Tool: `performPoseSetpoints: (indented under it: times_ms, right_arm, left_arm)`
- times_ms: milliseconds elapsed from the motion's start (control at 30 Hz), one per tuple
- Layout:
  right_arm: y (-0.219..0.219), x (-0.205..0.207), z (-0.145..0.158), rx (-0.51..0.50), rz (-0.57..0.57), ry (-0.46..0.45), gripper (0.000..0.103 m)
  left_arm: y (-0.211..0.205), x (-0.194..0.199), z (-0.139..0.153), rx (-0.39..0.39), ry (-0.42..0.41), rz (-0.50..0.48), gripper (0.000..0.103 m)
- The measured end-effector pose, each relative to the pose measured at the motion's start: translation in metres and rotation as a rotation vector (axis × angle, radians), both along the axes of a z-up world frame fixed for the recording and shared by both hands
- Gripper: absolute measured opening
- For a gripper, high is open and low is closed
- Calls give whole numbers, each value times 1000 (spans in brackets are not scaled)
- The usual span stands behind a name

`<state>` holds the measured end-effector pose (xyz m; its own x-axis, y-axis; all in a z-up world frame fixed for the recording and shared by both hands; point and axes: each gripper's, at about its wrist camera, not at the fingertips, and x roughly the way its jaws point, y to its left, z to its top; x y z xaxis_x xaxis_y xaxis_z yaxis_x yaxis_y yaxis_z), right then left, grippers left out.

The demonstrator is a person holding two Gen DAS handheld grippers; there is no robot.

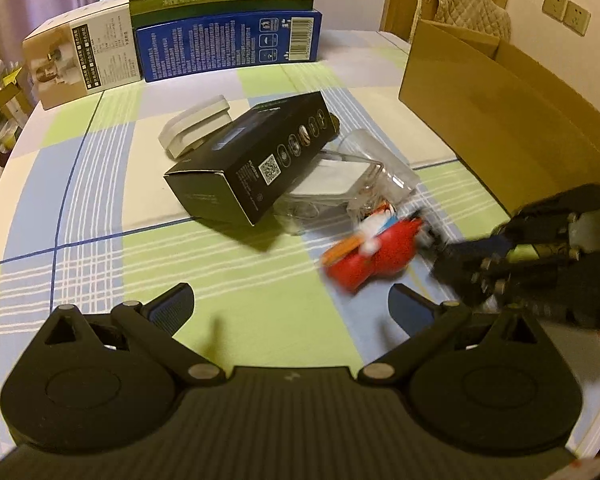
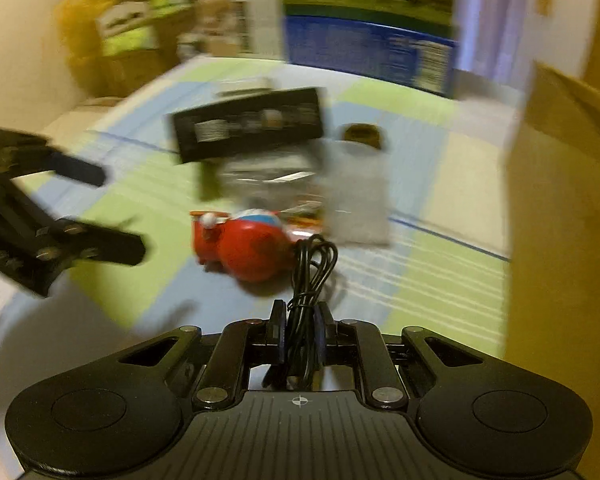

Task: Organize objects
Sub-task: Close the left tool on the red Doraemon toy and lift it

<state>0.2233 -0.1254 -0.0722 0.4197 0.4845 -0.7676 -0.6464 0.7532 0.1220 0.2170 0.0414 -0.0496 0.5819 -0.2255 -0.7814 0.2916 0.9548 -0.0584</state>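
A small heap lies mid-table: a black carton [image 1: 252, 160] leaning on a white plastic piece [image 1: 196, 126], clear plastic bags [image 1: 360, 176] and a red toy [image 1: 376, 256], blurred. My left gripper [image 1: 292, 312] stands open over bare cloth, just short of the toy. My right gripper [image 2: 300, 320] is shut on a coiled black cable [image 2: 312, 276], whose loops stick up above the fingers. In the left wrist view the right gripper [image 1: 444, 256] comes in from the right, close to the toy. The right wrist view shows the red toy [image 2: 244, 248], the carton [image 2: 248, 128] and the left gripper [image 2: 120, 216].
A checked green, blue and white cloth [image 1: 100, 216] covers the table. An open cardboard box [image 1: 512, 120] stands at the right. A blue carton [image 1: 228, 44] and a beige product box [image 1: 80, 56] stand at the far edge. Clutter sits beyond the left edge.
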Motion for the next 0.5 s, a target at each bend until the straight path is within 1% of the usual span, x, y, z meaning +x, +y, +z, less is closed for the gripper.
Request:
performPoseSetpoints:
  times_ms: [33,100,167,233,300,367,400,433,500]
  right_arm:
    - [1,-3,1,19,22,14,11]
    - [3,-9,1,0,27,2,11]
    - [1,-10,1,-19,10,-1,11]
    - [-1,-10,1,-16,-10,11,11]
    - [-2,-10,0,-13,-24,22,11]
    - [-4,-8,0,-12,-33,29,11]
    - [-4,-8,0,-11,-36,31,11]
    - [-5,-7,1,-13,-40,30,11]
    - [-6,-7,1,-17,-51,26,11]
  left_arm:
    - [0,0,0,-8,-1,-1,102]
    - [0,1,0,-21,0,-4,102]
    - [-2,1,-1,-31,5,-9,102]
    - [-5,2,-3,-43,5,-20,102]
    - [-8,5,-6,-53,9,-10,101]
    - [-11,7,-10,-64,20,2,98]
    - [-13,8,-11,-68,24,7,93]
    - [-15,9,-12,-72,26,9,91]
    - [-17,11,-13,-81,21,26,89]
